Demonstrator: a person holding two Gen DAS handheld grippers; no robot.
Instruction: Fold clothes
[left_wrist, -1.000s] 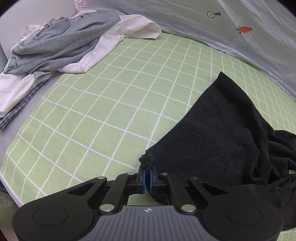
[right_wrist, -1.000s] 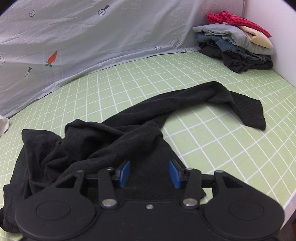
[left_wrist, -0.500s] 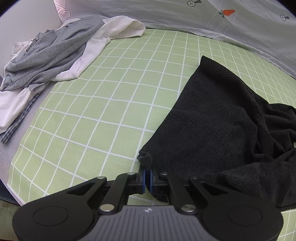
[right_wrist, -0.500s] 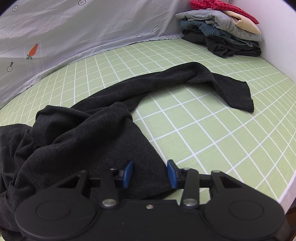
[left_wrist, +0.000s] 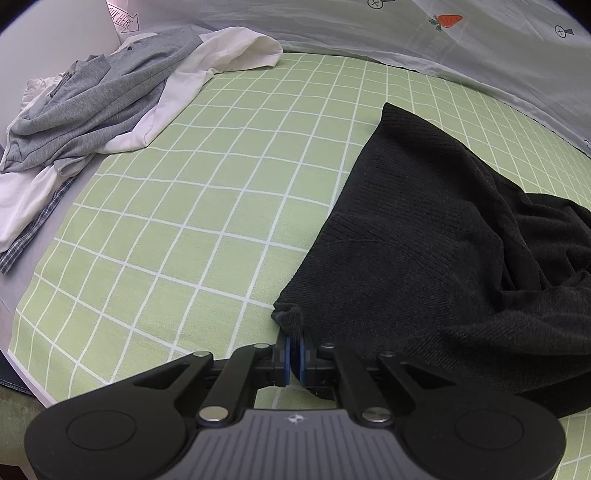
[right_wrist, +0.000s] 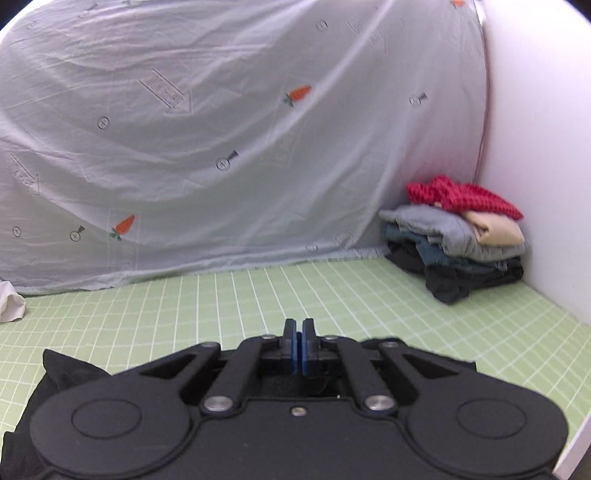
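Black knit garment (left_wrist: 436, 258): spread on the green checked sheet (left_wrist: 207, 221), ahead and right of the left gripper (left_wrist: 294, 349), whose pads pinch its near hem corner. Right gripper (right_wrist: 299, 345): jaws just closed, pads together; black cloth shows beneath its body, but whether it is pinched cannot be told. Open sheet ahead of both. Grey and white clothes (left_wrist: 92, 103) far left; folded stack (right_wrist: 458, 243) in far right corner; grey printed sheet (right_wrist: 221, 129) bounds the back edge.

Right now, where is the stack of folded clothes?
In the right wrist view, the folded stack sits in the far right corner of the green checked sheet, against the white wall.
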